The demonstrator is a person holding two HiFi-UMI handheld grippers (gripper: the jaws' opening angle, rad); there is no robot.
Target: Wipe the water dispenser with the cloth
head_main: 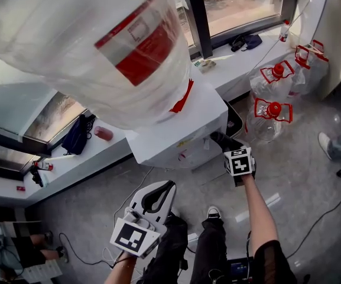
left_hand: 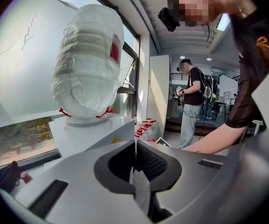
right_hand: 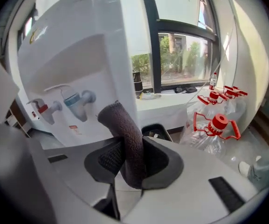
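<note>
A dark cloth point(right_hand: 125, 136) is clamped in the right gripper point(right_hand: 130, 164), just beside the front corner of the white water dispenser point(head_main: 185, 136). The left gripper point(left_hand: 135, 158) is held low, jaws together, empty.

Overhead head view; 2 gripper views facing dispenser point(head_main: 185, 136)

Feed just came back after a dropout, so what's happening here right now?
A person is working two handheld grippers. The right claw is shut on a dark cloth, held up by the front of the white water dispenser, near its taps; whether the cloth touches it is unclear. The left claw is shut, empty, and held low, away from it.
</note>
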